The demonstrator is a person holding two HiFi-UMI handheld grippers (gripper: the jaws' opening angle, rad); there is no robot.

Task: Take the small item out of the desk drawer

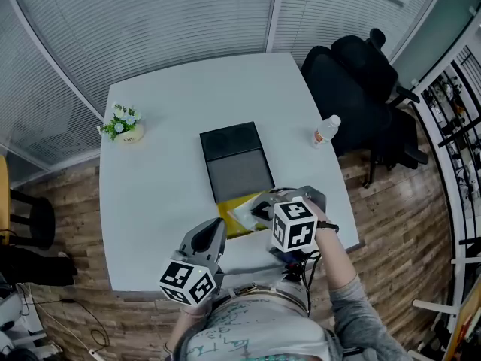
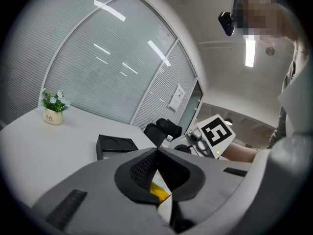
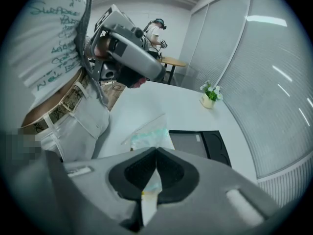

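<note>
Head view, right claw: the right gripper [image 1: 261, 209] is hovering above the near edge of the white table [image 1: 150, 201], its 2 jaws pressing together on a clear packet [image 1: 245, 215].
Head view, packet: it is hanging at the jaw tips over the open yellow drawer [image 1: 239, 232], which is sticking out from the near end of the black desk organiser [image 1: 234, 160].
Head view, left claw: the left gripper [image 1: 216, 228] is pointing at the drawer's left side.
Head view, hard to see: the right gripper is covering most of the drawer; whether the packet is touching the drawer cannot be told.
Left gripper view, claw: the jaws are meeting at their tips, with no item visibly clamped.
Left gripper view, behind the jaws: a yellow strip of the drawer [image 2: 159, 191] is showing through the gap under the tips; whether the pads are pinching its edge cannot be told.
Left gripper view, cut off: only the marker cube [image 2: 215, 133] of the right gripper is showing well; the packet is not visible.
Right gripper view, claw: the jaws are clamping 1 corner of the packet [image 3: 149, 133].
Right gripper view, packet: it is fanning out beyond the tips, with pale contents blurring inside.
Right gripper view, hidden: the jaws are covering the drawer.
</note>
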